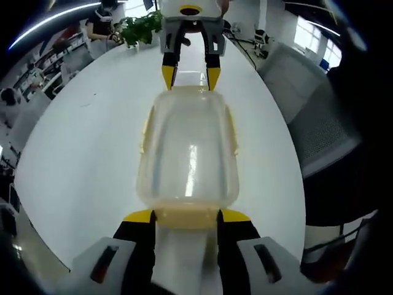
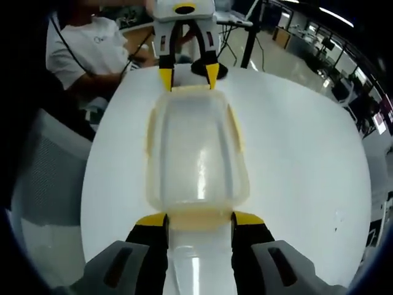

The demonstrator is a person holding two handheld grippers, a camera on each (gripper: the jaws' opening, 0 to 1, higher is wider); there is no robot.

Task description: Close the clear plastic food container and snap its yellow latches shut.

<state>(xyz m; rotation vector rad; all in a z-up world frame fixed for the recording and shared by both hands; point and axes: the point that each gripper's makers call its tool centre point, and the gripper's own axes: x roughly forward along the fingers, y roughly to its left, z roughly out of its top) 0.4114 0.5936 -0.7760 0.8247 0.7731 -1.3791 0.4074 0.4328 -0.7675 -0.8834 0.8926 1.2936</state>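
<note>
Our left gripper (image 1: 186, 216) and right gripper (image 2: 199, 219) each stand parted, jaws astride opposite end latches of the lidded container (image 1: 187, 150) mid-table (image 1: 80, 153); whether they pinch, we cannot tell.

Open-plan office: white round table (image 1: 80, 141), potted plant (image 1: 140, 27), mesh chairs (image 1: 319, 123), desks, seated person (image 2: 86, 52).

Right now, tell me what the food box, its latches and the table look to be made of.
Food box: clear, glossy plastic by the look; the table shows through it and a light streak glints on top.
Latches: opaque pale yellow, probably plastic too, duller.
Table: smooth white top, faintly shiny; laminate or painted board, I cannot tell which.
</note>
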